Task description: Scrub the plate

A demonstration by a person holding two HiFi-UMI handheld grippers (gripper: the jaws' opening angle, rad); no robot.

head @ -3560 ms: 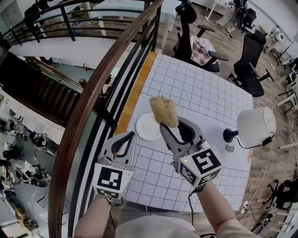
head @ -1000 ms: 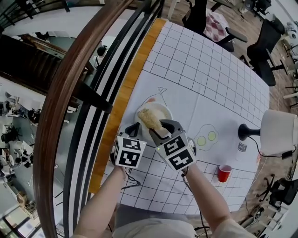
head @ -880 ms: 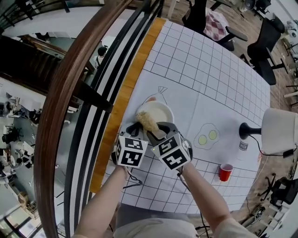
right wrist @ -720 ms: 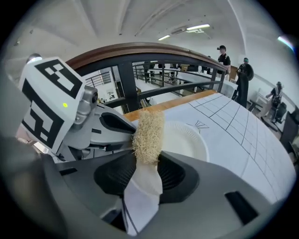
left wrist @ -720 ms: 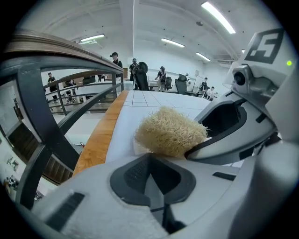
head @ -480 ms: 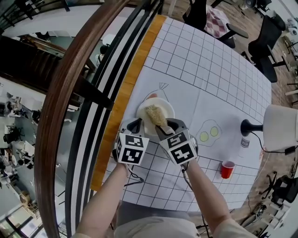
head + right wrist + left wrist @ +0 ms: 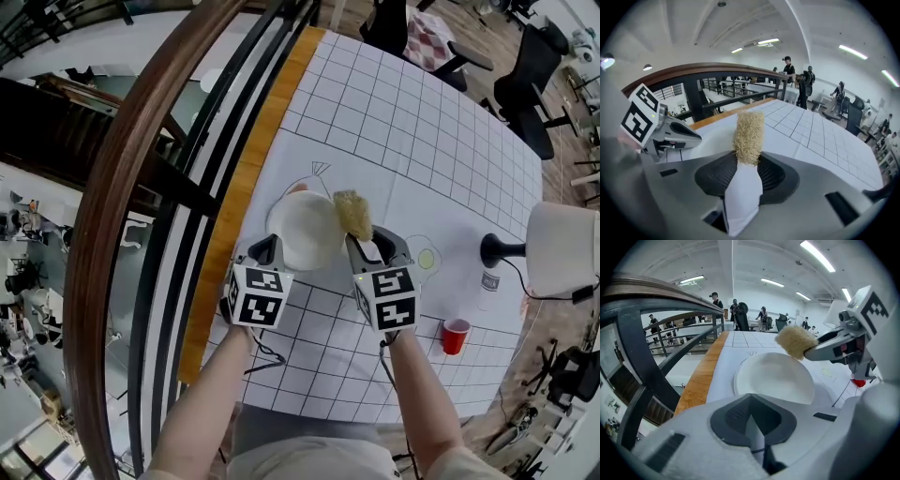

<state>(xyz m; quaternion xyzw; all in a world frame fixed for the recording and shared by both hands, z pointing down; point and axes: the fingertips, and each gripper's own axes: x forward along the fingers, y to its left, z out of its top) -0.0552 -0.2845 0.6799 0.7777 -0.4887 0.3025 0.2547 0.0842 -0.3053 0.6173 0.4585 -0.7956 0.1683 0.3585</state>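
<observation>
Plate (image 7: 302,230) white, looks tipped up a bit over table (image 7: 412,141), near wood edge. Left gripper (image 7: 267,247) jaws pressed together on plate's near rim; pinch spot mostly hidden behind gripper's own body. Scrubber (image 7: 353,214) tan and rough, right at plate's right rim; touching or not, cannot tell. Right gripper (image 7: 368,242) pinches scrubber's low end, 2 jaws tight on it. Red cup (image 7: 455,335) well apart, to right. Lamp (image 7: 561,251) partly cut off at picture edge.
</observation>
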